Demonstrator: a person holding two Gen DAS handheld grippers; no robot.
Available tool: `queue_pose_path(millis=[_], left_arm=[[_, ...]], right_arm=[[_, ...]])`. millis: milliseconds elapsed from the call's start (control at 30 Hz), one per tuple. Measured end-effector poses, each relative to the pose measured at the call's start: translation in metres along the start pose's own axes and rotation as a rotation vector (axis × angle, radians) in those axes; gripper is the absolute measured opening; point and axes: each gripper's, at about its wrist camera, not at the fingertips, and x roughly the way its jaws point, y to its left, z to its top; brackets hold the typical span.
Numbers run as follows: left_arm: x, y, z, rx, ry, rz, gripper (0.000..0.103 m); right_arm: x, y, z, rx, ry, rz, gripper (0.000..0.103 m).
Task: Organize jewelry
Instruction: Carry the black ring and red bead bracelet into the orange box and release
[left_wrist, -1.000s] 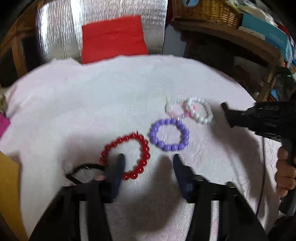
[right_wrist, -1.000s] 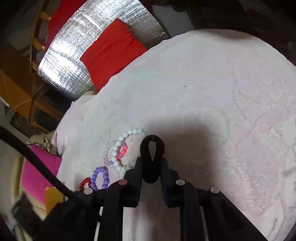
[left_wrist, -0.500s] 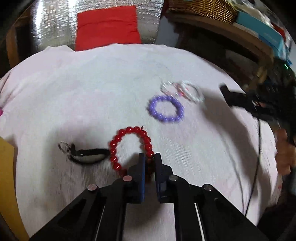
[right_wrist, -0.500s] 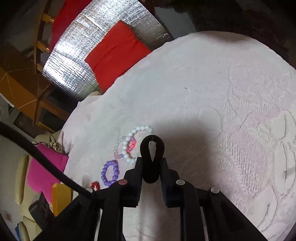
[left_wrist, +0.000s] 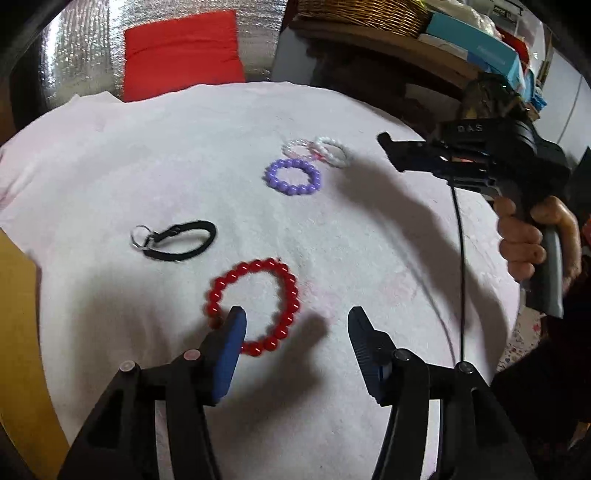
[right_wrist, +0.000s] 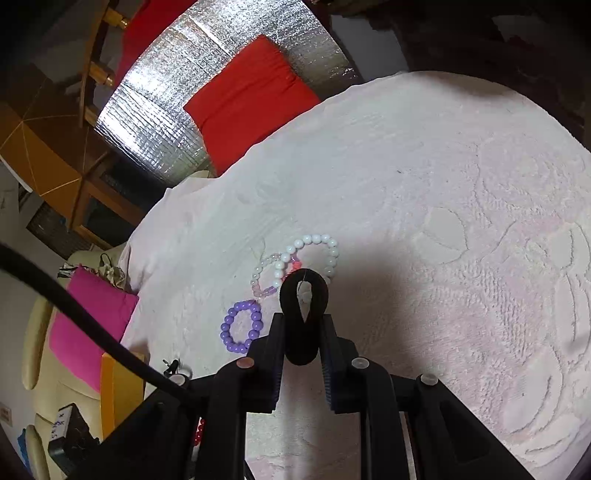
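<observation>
A red bead bracelet (left_wrist: 255, 306) lies on the white cloth (left_wrist: 184, 155) just in front of my left gripper (left_wrist: 295, 325), which is open and empty; its left finger overlaps the bracelet's near edge. A black strap with a metal ring (left_wrist: 173, 238) lies to the left. A purple bead bracelet (left_wrist: 293, 177), a clear pink one (left_wrist: 295, 147) and a white one (left_wrist: 332, 153) lie further back. My right gripper (right_wrist: 303, 328) is shut on a black hair band (right_wrist: 303, 314), above the white bracelet (right_wrist: 314, 254) and purple bracelet (right_wrist: 242, 326).
A silver foil panel with a red cloth (left_wrist: 181, 51) stands behind the table. A shelf with a wicker basket (left_wrist: 362, 14) and boxes is at the back right. A yellow edge (left_wrist: 18, 332) borders the left side. A pink cushion (right_wrist: 88, 328) lies off the table.
My left gripper was shut on the red bracelet half a second ago; it has opened and let it go nearer, beside the black strap. The right gripper still holds the black band.
</observation>
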Motion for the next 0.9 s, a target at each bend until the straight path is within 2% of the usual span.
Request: queue_pose_path(millis=[133,233,300,333,400,500,600,900], left_arm=[[0.010,-0.007,0.003,0.022,0.012,0.029,0.058],[0.021,-0.013,0.000,0.052,0.050,0.062,0.045],[0.022,-0.016,0.003,0.066,0.041,0.066,0.029],[0.021,-0.012,0.004,0.037,0.041,0.054,0.012],[0.020,-0.002,0.005,-0.020,0.040,0.022,0.010],[0.012,-0.001,0.007,-0.034,0.015,0.037,0.010],[-0.008,0.005,0.008,-0.082,-0.044,0.033,0.009],[-0.101,0.012,0.018,-0.158,-0.326,0.029,0.009]], right_arm=[[0.002,0.005,-0.001,0.002,0.003,0.005,0.019],[0.006,0.014,-0.003,-0.009,0.009,0.011,0.019],[0.006,0.020,-0.004,-0.026,0.005,0.008,0.019],[0.006,0.023,-0.005,-0.032,0.004,0.010,0.019],[0.005,0.028,-0.006,-0.042,0.001,0.017,0.019],[0.003,0.036,-0.008,-0.067,-0.010,0.020,0.019],[0.001,0.047,-0.011,-0.099,-0.018,0.039,0.019],[0.007,0.107,-0.036,-0.252,-0.016,0.148,0.019]])
